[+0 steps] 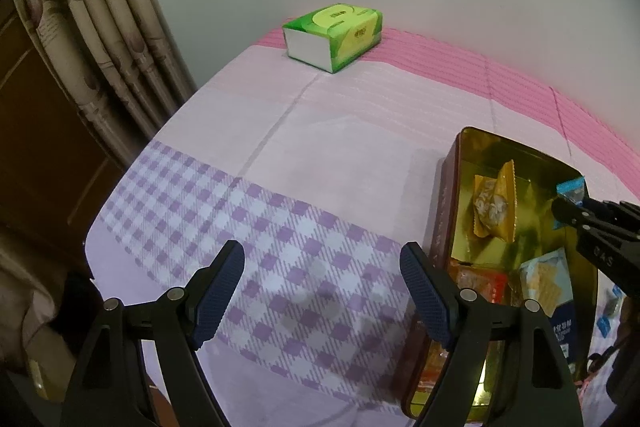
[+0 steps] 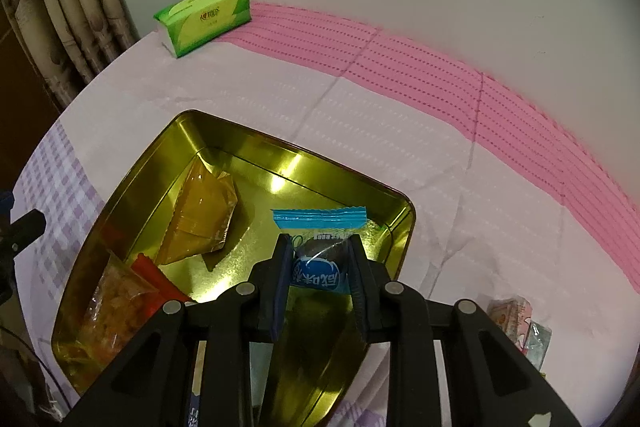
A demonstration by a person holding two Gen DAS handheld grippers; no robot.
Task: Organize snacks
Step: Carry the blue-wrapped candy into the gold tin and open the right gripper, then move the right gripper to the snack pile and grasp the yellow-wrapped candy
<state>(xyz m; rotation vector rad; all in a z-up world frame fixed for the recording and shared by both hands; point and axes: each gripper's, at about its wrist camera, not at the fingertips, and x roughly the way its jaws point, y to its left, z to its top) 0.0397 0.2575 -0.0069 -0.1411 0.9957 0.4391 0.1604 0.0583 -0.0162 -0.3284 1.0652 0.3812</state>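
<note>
A gold-lined metal tin (image 2: pixel 248 147) sits open on the cloth-covered table; its dark red outer wall (image 1: pixel 444 203) shows in the left wrist view. Inside lie a yellow snack packet (image 2: pixel 204 211), an orange-red packet (image 2: pixel 120 303) and a pale blue cracker packet (image 1: pixel 548 279). My right gripper (image 2: pixel 320 259) is shut on a blue-wrapped snack (image 2: pixel 320 227) and hangs over the tin's right half; from the left wrist it appears as a dark arm (image 1: pixel 592 223) with the blue wrapper (image 1: pixel 572 189) at its tip. My left gripper (image 1: pixel 320 267) stands open over the checked cloth, left of the tin, with nothing between its fingers.
A green tissue pack (image 1: pixel 334 35) lies at the table's far edge by the wall. Curtains (image 1: pixel 100 27) hang at the left. Several loose snack packets (image 2: pixel 520 323) lie on the cloth right of the tin. The tablecloth (image 1: pixel 360 115) is pink, white and purple-checked.
</note>
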